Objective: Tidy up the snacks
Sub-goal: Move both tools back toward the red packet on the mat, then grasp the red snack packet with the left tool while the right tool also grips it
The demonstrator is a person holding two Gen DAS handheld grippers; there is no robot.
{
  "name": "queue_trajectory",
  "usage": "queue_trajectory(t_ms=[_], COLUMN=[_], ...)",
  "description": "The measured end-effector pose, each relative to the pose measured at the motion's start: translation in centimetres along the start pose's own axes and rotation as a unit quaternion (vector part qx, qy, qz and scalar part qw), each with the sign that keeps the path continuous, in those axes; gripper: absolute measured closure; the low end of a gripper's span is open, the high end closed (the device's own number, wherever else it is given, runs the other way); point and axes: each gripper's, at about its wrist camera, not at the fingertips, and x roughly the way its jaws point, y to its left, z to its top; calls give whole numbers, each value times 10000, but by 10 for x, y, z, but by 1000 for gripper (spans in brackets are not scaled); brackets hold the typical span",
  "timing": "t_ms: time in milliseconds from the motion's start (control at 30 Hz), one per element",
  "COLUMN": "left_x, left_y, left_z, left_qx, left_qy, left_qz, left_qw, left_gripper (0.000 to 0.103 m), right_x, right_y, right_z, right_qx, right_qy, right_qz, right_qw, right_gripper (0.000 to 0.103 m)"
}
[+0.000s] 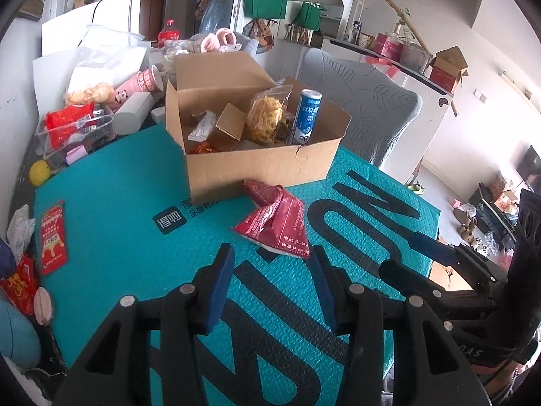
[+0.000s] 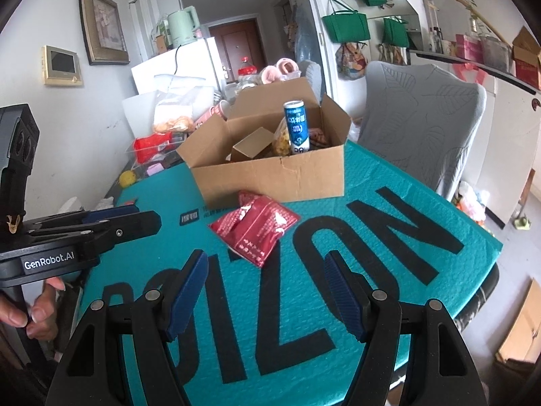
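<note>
An open cardboard box stands on the teal mat and holds a blue can, a bag of yellow snacks, a small brown carton and other packets. A dark red snack packet lies on the mat just in front of the box. My left gripper is open and empty, just short of the packet. My right gripper is open and empty, a little nearer than the packet. A small red sachet lies at the mat's left edge.
A clear tray with red packets, a pink cup, a yellow ball and bagged snacks crowd the table's far left. A grey covered chair stands behind the table. The mat's right edge drops off to the floor.
</note>
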Motion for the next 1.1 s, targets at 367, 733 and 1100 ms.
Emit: queue_trajectory(t_ms=[367, 733, 1100], left_x=[45, 98, 132], left_y=[13, 23, 29], left_z=[9, 30, 31], left_qx=[-104, -155, -294], left_qy=[291, 714, 1125], left_qz=[57, 150, -468], left_qw=[9995, 9972, 9921], left_gripper=[57, 57, 57], right_x=[57, 111, 135], right_y=[-12, -18, -23], right_z=[0, 10, 13], right_qx=[94, 35, 93], right_qy=[520, 972, 1148], right_qz=[216, 509, 710], right_qw=[9984, 9940, 9908], right_gripper=[31, 31, 31])
